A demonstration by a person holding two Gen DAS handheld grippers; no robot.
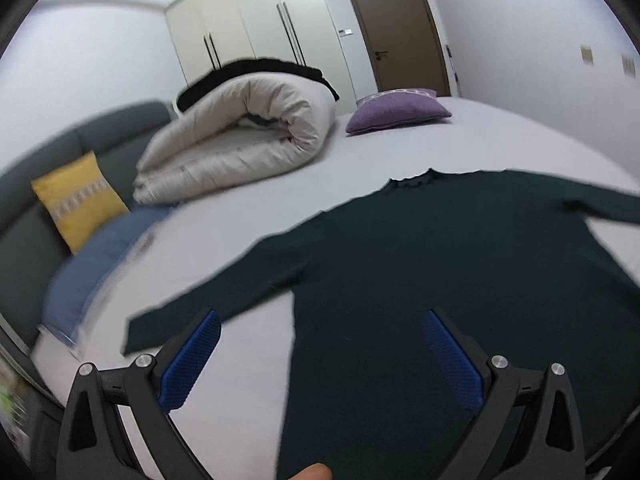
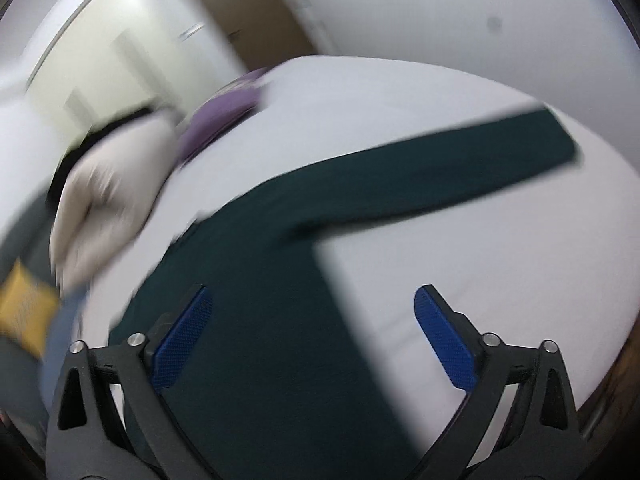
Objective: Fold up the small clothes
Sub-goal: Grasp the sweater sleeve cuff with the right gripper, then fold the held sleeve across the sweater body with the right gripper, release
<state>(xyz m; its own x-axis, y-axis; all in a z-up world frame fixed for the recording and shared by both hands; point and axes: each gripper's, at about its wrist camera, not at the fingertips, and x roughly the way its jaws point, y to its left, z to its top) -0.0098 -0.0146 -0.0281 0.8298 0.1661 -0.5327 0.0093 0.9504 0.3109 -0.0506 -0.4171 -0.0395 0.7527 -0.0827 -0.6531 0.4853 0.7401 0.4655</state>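
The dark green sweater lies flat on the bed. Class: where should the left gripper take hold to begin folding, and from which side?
Probably the left sleeve's cuff. The sweater lies flat with that sleeve stretched out sideways, its end free on the sheet. The open left gripper could come from the outer left edge and carry the sleeve inward.

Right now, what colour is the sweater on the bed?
Dark green sweater, plain; clearest in the left wrist view.
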